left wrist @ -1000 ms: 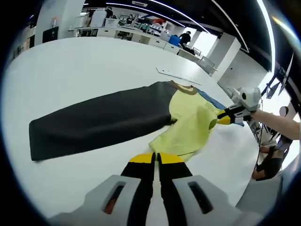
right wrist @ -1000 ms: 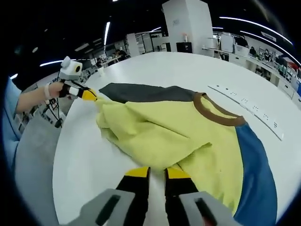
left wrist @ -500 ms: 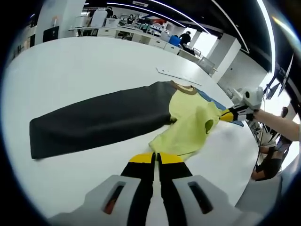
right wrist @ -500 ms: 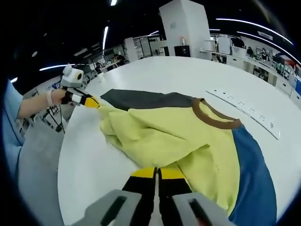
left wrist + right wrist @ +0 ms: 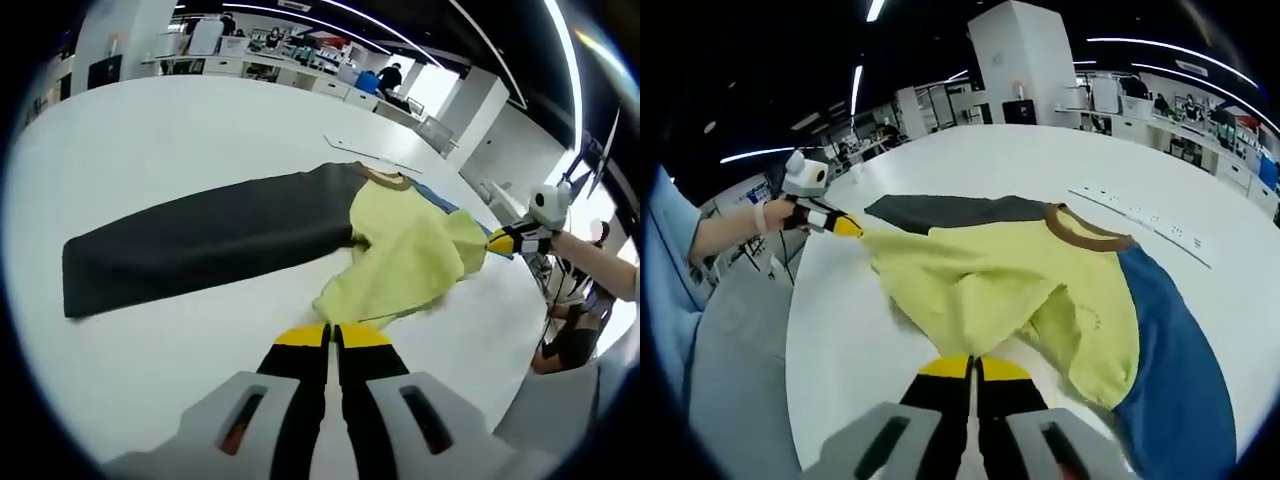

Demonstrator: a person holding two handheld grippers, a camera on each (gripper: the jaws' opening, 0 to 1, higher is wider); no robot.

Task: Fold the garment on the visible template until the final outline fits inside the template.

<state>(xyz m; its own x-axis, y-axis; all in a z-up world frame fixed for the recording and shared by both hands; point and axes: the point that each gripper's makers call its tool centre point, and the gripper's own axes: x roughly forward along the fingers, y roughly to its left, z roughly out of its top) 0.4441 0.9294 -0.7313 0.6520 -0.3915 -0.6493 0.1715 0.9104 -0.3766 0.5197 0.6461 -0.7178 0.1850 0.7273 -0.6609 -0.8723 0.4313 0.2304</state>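
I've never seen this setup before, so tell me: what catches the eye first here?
A colour-block shirt sprawls on a big white table: yellow body in the middle, long dark sleeve to one side, blue sleeve to the other. The left gripper and right gripper each pinch the yellow hem.

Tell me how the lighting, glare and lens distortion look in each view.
Left gripper view: fisheye bends the white table edge; bright glare at the right behind the right gripper; the shirt is sharp. Right gripper view: dim ceiling with curved light strips; the table is evenly lit, with soft shadows in the shirt's folds.
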